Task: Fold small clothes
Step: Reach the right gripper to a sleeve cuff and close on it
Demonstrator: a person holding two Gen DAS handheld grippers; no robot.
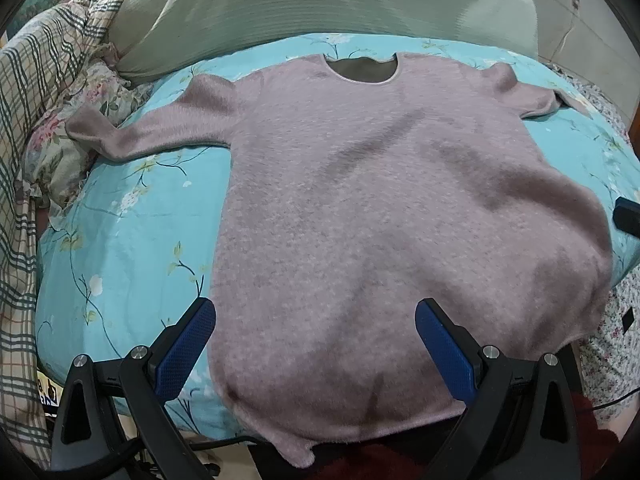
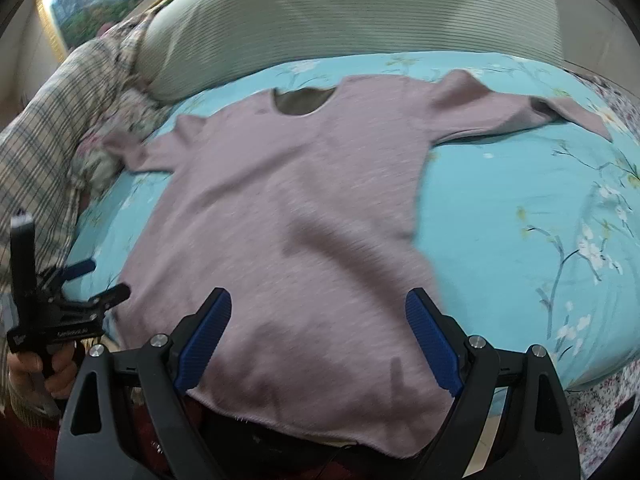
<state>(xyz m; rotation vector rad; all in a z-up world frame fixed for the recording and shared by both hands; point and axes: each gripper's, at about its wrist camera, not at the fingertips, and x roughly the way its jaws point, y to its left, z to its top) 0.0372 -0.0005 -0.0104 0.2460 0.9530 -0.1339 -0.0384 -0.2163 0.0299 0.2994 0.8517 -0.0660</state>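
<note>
Pink sweater (image 1: 360, 200) lying flat on bed (image 1: 120, 240). Both hand-held grippers (image 1: 316, 344) (image 2: 318, 340) hanging released, grasping nothing. Best grabbing sleeve edge gently.

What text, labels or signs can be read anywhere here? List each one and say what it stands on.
No text here can be read for certain.
Left gripper: pale lettering along its black body and a small white mark at its end, both too small and blurred to read.
Pink sweater: no label or print shows.
Turquoise bedspread: flower and branch pattern only, no words.
Grey-green headboard cushion: plain ribbed fabric.
</note>
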